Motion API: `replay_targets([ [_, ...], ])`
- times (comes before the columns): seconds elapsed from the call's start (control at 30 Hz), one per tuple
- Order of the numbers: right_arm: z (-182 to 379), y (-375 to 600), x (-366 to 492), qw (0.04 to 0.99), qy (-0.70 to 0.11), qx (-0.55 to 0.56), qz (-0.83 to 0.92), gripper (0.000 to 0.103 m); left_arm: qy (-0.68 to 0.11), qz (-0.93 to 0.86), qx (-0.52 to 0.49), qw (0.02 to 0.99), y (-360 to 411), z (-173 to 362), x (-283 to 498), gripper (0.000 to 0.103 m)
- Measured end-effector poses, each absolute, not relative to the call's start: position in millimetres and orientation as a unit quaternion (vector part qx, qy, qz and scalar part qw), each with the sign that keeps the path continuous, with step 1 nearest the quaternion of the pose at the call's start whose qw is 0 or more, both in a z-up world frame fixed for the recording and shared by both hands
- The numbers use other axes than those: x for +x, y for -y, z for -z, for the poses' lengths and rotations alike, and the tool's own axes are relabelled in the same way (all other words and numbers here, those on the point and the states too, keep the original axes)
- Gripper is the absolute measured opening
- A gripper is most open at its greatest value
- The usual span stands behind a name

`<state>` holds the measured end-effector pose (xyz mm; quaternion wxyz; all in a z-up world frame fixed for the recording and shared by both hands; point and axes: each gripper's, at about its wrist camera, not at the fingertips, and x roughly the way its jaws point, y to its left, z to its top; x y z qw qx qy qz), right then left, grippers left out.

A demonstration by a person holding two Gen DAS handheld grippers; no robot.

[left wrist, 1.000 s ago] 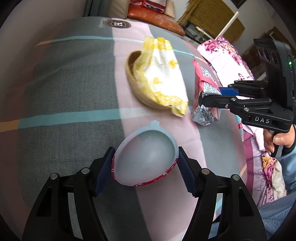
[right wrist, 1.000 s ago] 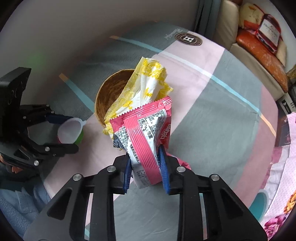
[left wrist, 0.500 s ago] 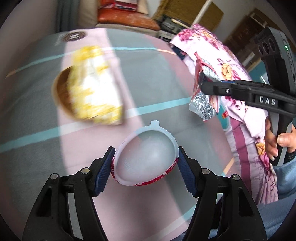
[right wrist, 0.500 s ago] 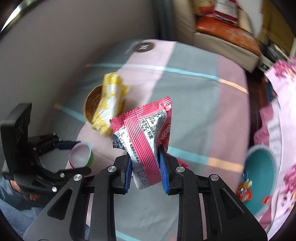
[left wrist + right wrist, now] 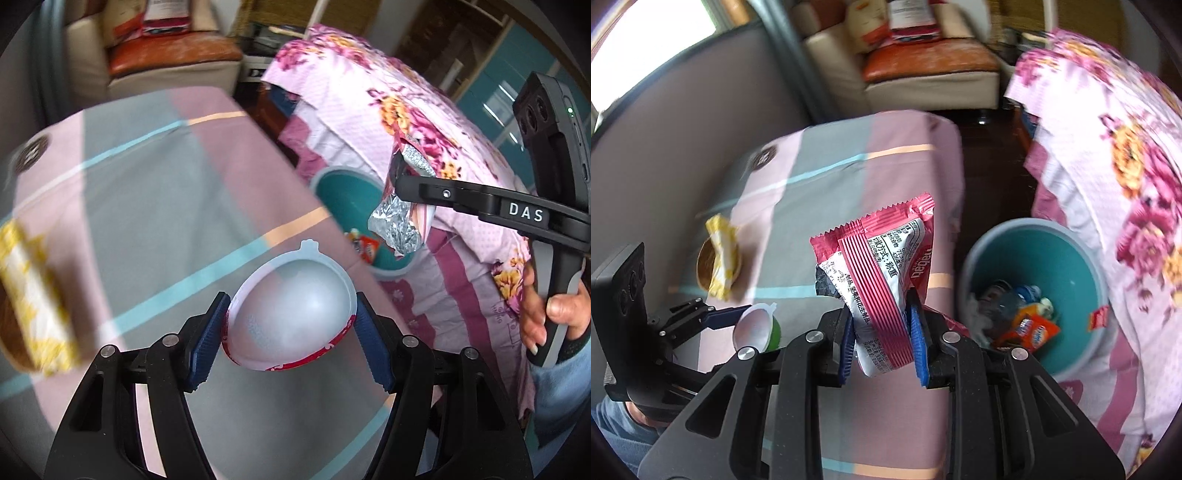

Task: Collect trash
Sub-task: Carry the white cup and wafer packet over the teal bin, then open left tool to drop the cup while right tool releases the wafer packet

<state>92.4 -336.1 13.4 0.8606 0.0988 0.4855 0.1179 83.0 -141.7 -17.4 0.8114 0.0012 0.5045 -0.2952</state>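
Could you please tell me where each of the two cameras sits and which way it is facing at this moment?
Left wrist: on the left gripper, looking down at its empty white plastic cup above the striped cloth-covered table; the person's right hand shows.
Right wrist: on the right gripper, looking down past its pink snack wrapper at the teal bin.
Shared: cup, wrapper, bin, table, each other's gripper.
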Motion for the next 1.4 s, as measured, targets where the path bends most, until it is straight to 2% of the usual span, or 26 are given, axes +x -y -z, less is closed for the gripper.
replay_targets([
  [0.57, 0, 478, 74, 0.869, -0.455, 0.195, -0.008, 0.025, -0.505, 0.348, 0.068, 0.787, 282, 24, 116, 0.068],
  [1.27, 19, 504, 89, 0.858, -0.468, 0.213, 0.016, 0.025, -0.529, 0.361, 0.083, 0.764, 325, 51, 136, 0.069],
  [1.33, 20, 505, 90, 0.857, -0.469, 0.215, 0.019, 0.025, -0.528, 0.362, 0.082, 0.764, 327, 52, 138, 0.07],
  [1.4, 22, 506, 91, 0.855, -0.471, 0.215, 0.02, 0.025, -0.528, 0.358, 0.083, 0.765, 329, 52, 139, 0.085],
])
